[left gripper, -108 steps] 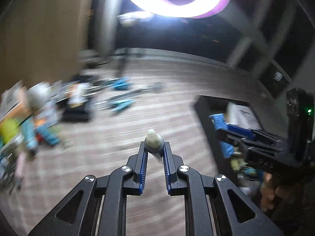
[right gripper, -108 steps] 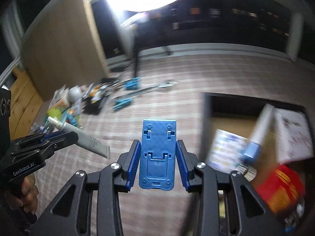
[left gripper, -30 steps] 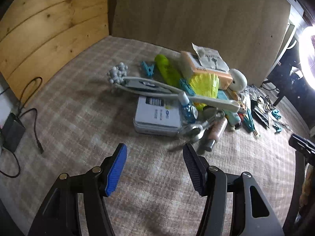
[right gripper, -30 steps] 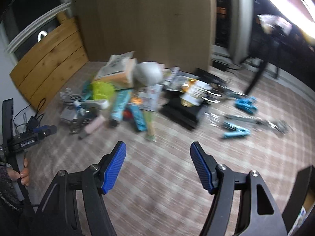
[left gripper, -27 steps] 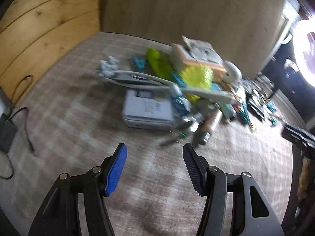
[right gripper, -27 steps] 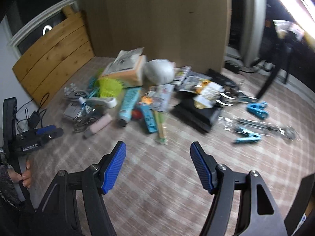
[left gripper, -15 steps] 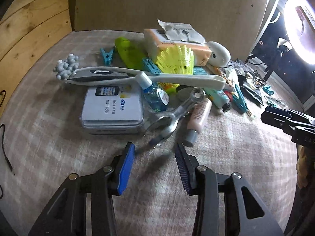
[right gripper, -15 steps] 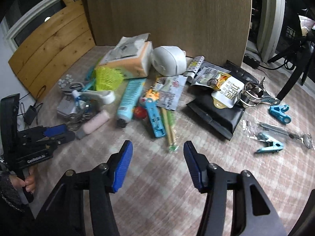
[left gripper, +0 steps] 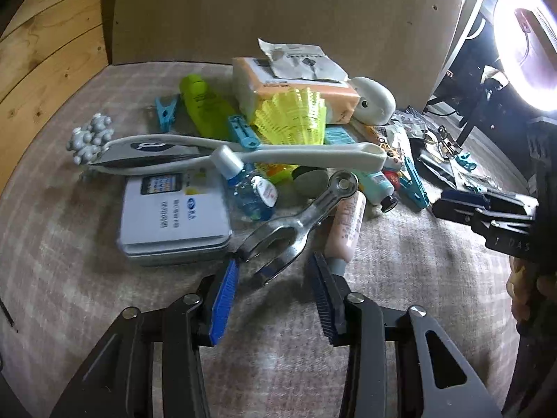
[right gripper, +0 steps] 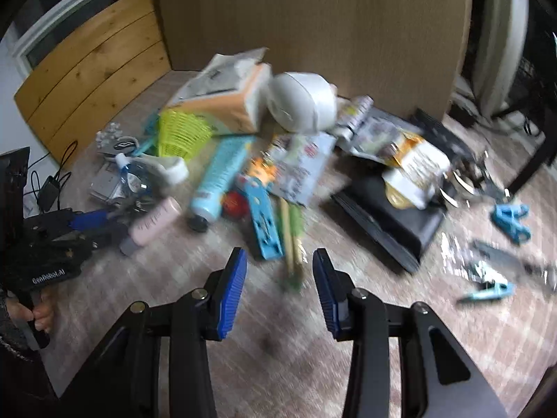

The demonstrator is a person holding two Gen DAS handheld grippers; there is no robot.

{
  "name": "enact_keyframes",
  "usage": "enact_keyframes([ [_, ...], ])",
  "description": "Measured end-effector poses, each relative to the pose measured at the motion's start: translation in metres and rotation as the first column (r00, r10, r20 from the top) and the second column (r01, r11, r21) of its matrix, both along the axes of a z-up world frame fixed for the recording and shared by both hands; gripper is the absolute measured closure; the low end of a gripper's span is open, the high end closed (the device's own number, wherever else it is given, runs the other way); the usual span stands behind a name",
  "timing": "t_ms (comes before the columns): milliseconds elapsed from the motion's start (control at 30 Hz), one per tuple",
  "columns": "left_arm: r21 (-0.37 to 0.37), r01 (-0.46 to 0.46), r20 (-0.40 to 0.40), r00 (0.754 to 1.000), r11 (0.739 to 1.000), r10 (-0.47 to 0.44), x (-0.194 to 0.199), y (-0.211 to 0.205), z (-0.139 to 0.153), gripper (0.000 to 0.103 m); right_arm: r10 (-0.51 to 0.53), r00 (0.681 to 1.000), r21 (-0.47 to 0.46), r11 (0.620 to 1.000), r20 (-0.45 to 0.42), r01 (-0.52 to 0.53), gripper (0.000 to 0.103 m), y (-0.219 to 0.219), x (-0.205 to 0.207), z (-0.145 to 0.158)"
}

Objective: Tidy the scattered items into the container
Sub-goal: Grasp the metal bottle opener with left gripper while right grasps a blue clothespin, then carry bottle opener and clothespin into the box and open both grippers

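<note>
You had both grippers down at the heap with jaws just narrowing yet apart, your left gripper [left gripper: 275, 291] astride the shiny metal clamp [left gripper: 296, 224], your right gripper [right gripper: 278, 280] near the green-tipped wooden sticks [right gripper: 292, 244], most clutter unsorted, container unseen.

A pale checked carpet [left gripper: 400, 250] covered the floor. Behind stood a plain brown board wall [left gripper: 278, 10], with knotty wooden planks [left gripper: 52, 45] to its left. A glaring ring light [left gripper: 525, 52] shone at far right, beside what was perhaps a dark stand
</note>
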State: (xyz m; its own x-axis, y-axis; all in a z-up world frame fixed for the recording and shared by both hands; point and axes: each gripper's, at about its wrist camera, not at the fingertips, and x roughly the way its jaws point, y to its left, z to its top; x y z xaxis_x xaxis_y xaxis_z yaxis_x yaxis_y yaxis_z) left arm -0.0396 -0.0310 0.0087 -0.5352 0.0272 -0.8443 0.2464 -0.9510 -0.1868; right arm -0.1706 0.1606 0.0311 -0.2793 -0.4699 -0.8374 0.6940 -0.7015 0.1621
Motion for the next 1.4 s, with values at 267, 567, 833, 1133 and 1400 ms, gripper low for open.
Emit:
enact_keyframes([
  [267, -0.006, 0.023, -0.005, 1.000, 1.000, -0.023, -0.004, 0.005, -0.002, 0.072, 0.066, 0.998, 0.006, 0.998, -0.011, -0.066, 0.070, -0.036, -0.007, -0.004],
  [567, 0.021, 0.030, -0.020, 0.999, 0.999, -0.029, -0.005, 0.007, -0.003, 0.093, 0.073, 0.997, -0.025, 0.997, 0.031, -0.072, 0.088, -0.039, -0.008, -0.013],
  [833, 0.004, 0.024, -0.054, 0.998, 1.000, -0.024, 0.007, 0.015, 0.010, 0.094, 0.041, 0.997, -0.101, 0.994, 0.062, -0.035, 0.091, -0.017, 0.005, -0.001],
  [1133, 0.014, 0.008, -0.098, 0.995, 1.000, -0.007, 0.026, 0.014, 0.045, 0.095, 0.024, 0.998, -0.189, 0.982, 0.056, -0.013, 0.091, 0.003, 0.030, 0.032],
  [1400, 0.056, 0.077, -0.158, 0.985, 0.995, -0.067, 0.036, 0.039, 0.079, 0.095, -0.063, 0.997, -0.250, 0.966, 0.042, 0.072, 0.091, 0.058, 0.052, 0.069],
])
